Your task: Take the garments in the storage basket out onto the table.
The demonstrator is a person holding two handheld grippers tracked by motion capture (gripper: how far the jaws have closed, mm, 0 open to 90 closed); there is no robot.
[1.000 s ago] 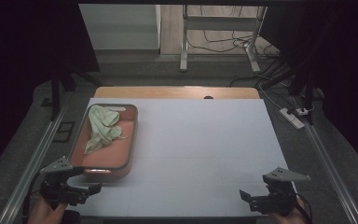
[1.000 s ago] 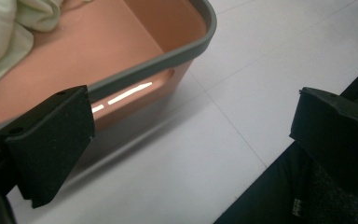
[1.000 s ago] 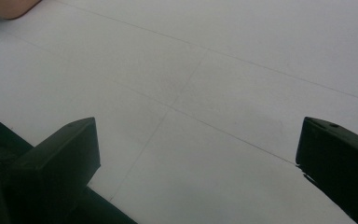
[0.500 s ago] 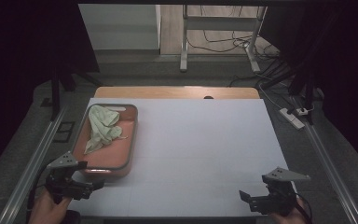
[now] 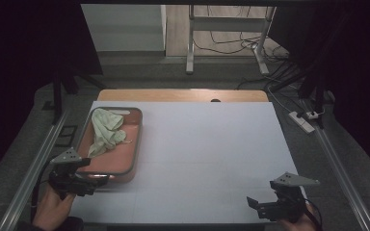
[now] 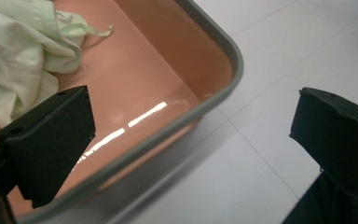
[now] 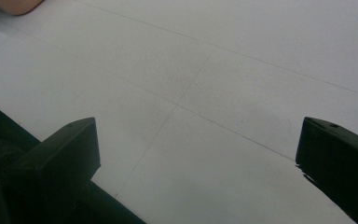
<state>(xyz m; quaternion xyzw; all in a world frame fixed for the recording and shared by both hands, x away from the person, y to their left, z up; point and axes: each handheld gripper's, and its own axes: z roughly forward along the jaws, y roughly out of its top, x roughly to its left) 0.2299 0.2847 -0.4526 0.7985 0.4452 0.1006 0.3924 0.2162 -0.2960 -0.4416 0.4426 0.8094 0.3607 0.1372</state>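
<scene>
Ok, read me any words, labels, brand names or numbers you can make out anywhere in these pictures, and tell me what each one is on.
None: no text can be read here.
The tray has a plain grey rim and a bare pink inside.
The pale green cloth in it carries no visible label.
The white table top shows faint seam lines, no print.
The left gripper and right gripper bear no markings that can be made out.

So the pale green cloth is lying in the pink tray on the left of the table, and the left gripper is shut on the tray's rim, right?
Not quite. The left gripper is open, its jaws wide apart astride the near corner of the tray, as the left gripper view shows. The pale green cloth does lie in the pink tray on the table's left.
</scene>
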